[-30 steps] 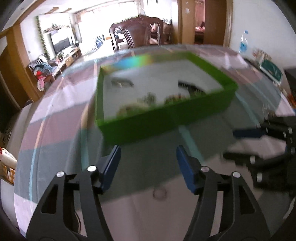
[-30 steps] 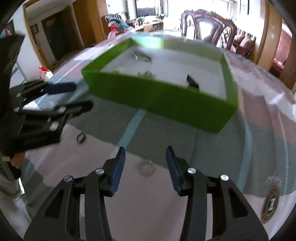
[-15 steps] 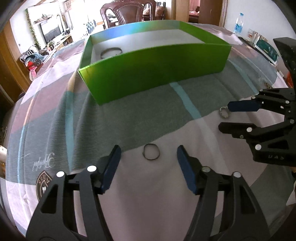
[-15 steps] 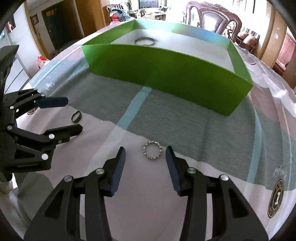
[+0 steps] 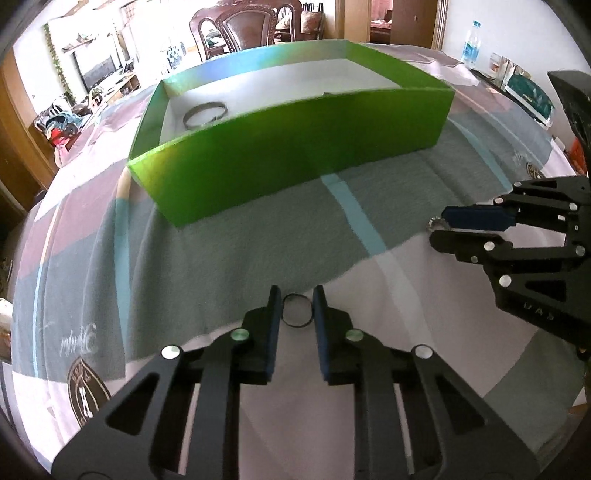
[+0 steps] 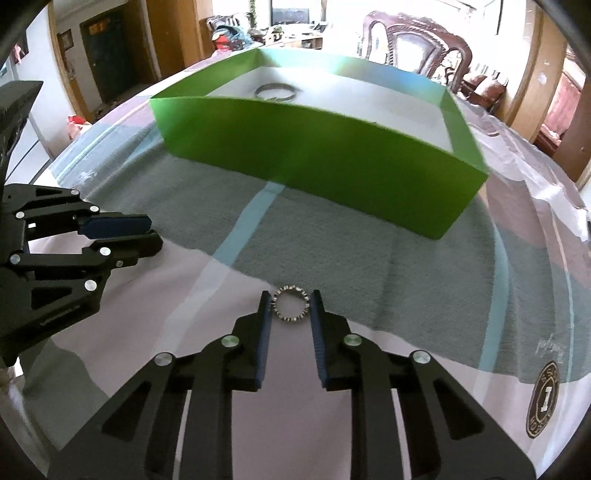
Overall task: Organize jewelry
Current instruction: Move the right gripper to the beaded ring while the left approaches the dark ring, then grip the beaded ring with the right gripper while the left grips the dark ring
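Note:
A thin dark ring [image 5: 297, 311] lies flat on the tablecloth between the fingers of my left gripper [image 5: 297, 304], whose jaws are closing, pads touching its two sides. My right gripper [image 6: 290, 308] is closing the same way on a silver beaded ring [image 6: 291, 304], pads against its rim. Each gripper shows in the other's view: the right gripper [image 5: 437, 228] at the right, with the beaded ring [image 5: 435, 223] peeping out, and the left gripper [image 6: 155, 233] at the left. Behind stands a green box [image 5: 295, 155] [image 6: 314, 155] with a metal bangle [image 5: 205, 114] [image 6: 276, 91] inside.
The striped tablecloth [image 5: 221, 251] bears round logos [image 5: 86, 391] [image 6: 545, 398]. A water bottle [image 5: 471, 42] and a teal packet [image 5: 528, 96] stand at the far right. Carved wooden chairs [image 5: 236, 29] [image 6: 417, 48] are behind the table.
Both grippers have sunk toward the cloth and their jaws have narrowed from wide open until the pads meet the rings. The rings themselves have stayed on the cloth.

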Demonstrator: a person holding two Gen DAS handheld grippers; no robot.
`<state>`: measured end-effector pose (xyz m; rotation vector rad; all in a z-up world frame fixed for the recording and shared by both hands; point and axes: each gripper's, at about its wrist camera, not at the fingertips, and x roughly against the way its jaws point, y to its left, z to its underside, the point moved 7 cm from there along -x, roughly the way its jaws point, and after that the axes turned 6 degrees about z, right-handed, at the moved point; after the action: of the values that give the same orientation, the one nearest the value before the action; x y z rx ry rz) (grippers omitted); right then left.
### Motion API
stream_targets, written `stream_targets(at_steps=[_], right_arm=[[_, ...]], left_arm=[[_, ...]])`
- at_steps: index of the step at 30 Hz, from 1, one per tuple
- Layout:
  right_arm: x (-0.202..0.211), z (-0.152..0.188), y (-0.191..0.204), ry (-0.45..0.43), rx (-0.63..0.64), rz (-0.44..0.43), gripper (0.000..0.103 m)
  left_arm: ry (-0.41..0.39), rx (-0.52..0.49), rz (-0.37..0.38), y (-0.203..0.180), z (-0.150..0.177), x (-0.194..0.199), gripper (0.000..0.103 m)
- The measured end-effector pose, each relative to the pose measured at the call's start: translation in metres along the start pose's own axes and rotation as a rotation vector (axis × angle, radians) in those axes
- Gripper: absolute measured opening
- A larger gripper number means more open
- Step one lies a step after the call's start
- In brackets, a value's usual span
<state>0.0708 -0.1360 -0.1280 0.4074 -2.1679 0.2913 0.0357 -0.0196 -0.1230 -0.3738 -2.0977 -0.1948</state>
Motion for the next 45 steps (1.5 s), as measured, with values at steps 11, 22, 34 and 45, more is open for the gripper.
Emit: stream_targets(at_steps=[11,22,34,45], right_arm=[[-0.003,-0.004,-0.059,0.0,-0.187,0.088,0.021],[-0.005,-0.001,-0.046,0.002,-0.128,0.082,0.022],[-0.009,-0.001,-0.049,-0.003,-0.137,0.089,0.047],[-0.007,-0.002,-0.04,-0.022,-0.099,0.066,0.028]], left_arm=[[-0.037,0.007,0.02,-0.001,-0.054,-0.028,0.018],[-0.042,-0.018,0.027,-0.004,-0.041,-0.033,0.046],[-0.062,0.018,0.037,0.002,-0.043,-0.036,0.054],[-0.084,0.03,0.033,0.003,-0.043,-0.037,0.045]])
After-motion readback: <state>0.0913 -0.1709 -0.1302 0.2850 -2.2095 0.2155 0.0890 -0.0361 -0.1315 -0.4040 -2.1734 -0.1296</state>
